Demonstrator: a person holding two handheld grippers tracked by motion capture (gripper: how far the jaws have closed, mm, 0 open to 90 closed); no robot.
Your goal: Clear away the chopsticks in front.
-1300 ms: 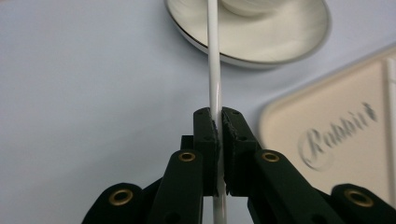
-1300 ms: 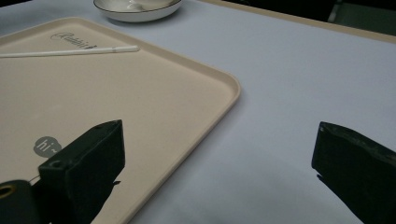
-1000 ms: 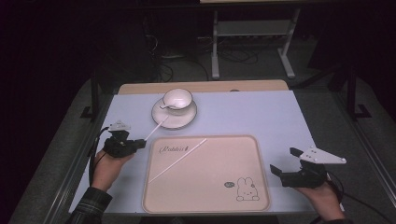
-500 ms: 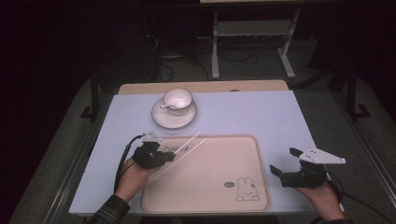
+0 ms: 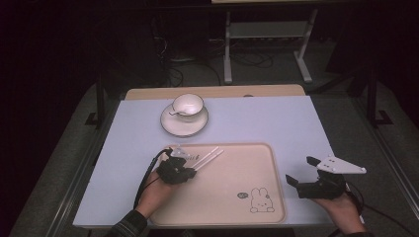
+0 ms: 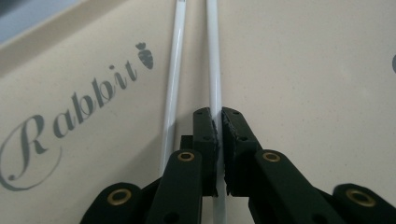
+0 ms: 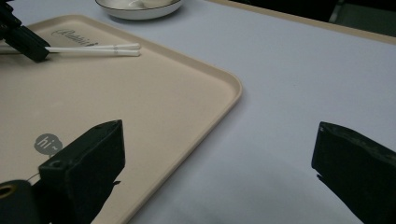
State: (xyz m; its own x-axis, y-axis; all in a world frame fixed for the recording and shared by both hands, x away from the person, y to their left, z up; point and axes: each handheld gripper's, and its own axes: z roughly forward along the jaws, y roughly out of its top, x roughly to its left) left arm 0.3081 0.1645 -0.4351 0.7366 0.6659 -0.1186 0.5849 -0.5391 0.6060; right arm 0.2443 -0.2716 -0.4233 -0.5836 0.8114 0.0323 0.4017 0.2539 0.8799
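The whole tabletop (image 5: 247,118) is being looked down on from above the near edge, facing forward, pretty far off. The tray (image 6: 303,70) is being viewed super close along the left gripper's jaws, basically skimming its "Rabbit" lettering. From the right gripper, the tray (image 7: 187,93) is being seen low and sideways. The white sticks (image 5: 207,158) are being caught in all three views.

A tray (image 5: 257,168) lay at the near middle of the bench (image 5: 257,118). At its eleven o'clock corner lay two chopsticks (image 5: 210,155), side by side, pointing toward two o'clock. A saucer (image 5: 184,122) stood on the bench at eleven o'clock from the tray, with a cup (image 5: 187,104) on it.
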